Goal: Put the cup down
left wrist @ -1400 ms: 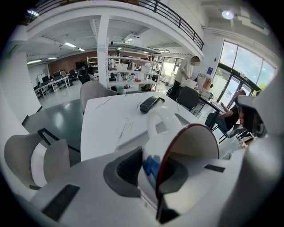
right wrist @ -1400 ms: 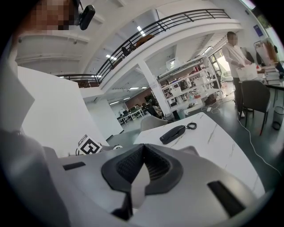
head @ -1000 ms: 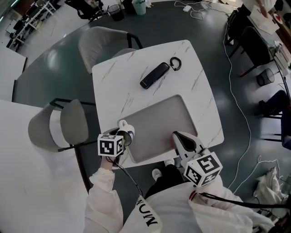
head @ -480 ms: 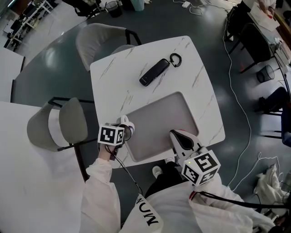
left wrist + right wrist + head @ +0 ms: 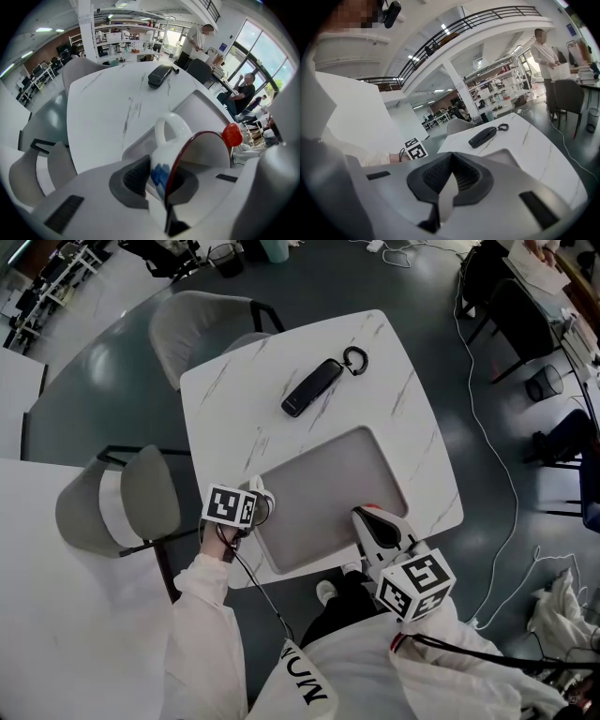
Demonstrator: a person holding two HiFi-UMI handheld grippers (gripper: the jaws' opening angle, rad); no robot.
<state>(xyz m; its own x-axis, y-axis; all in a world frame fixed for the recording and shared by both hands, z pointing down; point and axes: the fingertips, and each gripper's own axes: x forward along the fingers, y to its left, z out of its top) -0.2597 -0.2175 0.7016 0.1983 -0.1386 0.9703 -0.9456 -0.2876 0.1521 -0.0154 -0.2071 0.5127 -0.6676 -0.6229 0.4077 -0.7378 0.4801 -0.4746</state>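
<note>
The left gripper (image 5: 257, 495) and right gripper (image 5: 373, 521) have white plastic bodies, each topped by a cube (image 5: 231, 506) with black-and-white square markers. The right one has a red patch (image 5: 369, 510) near its tip. The pads (image 5: 433, 176) are dark grey and ribbed. A thin black cable (image 5: 251, 579) runs from the left gripper. The person wears white sleeves (image 5: 208, 615), and the white top bears black lettering (image 5: 307, 688).
</note>
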